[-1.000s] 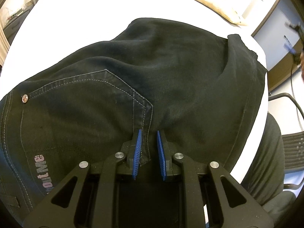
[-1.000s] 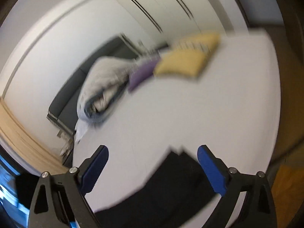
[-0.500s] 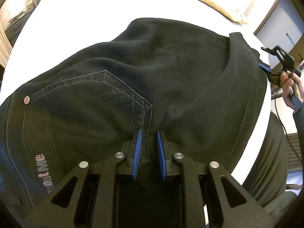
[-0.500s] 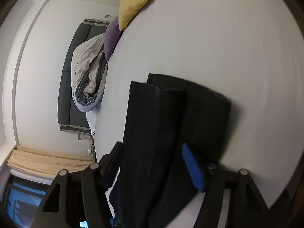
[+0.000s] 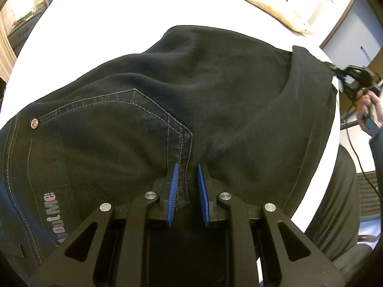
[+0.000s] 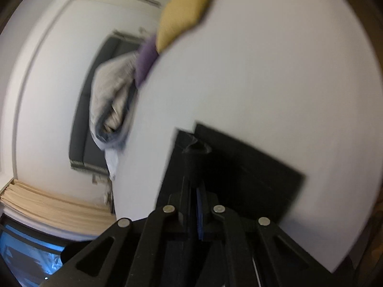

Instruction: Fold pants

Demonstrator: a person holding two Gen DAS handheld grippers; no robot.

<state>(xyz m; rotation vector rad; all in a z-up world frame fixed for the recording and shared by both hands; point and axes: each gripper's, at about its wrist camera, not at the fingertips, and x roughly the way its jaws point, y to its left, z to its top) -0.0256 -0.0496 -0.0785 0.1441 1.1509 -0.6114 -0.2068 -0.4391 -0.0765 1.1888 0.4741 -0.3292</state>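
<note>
Black jeans (image 5: 191,95) lie spread on a white bed (image 5: 119,24), back pocket and a rivet facing up. My left gripper (image 5: 188,167) is shut on a fold of the jeans near the pocket's corner, with denim pinched between its blue pads. My right gripper (image 6: 195,181) is shut on the hem end of the jeans (image 6: 239,167), whose layered edge sticks out past the fingers. In the left wrist view the right gripper (image 5: 344,74) shows at the far right edge of the jeans, held by a hand.
A yellow pillow (image 6: 184,16), a purple pillow (image 6: 146,59) and a bunched grey duvet (image 6: 112,105) lie at the head of the bed. A dark sofa (image 6: 81,119) stands by the wall. A chair (image 5: 368,191) stands at the bed's right edge.
My right gripper swung down to the hem end of the jeans and closed on it. My left gripper kept its hold and stayed in place.
</note>
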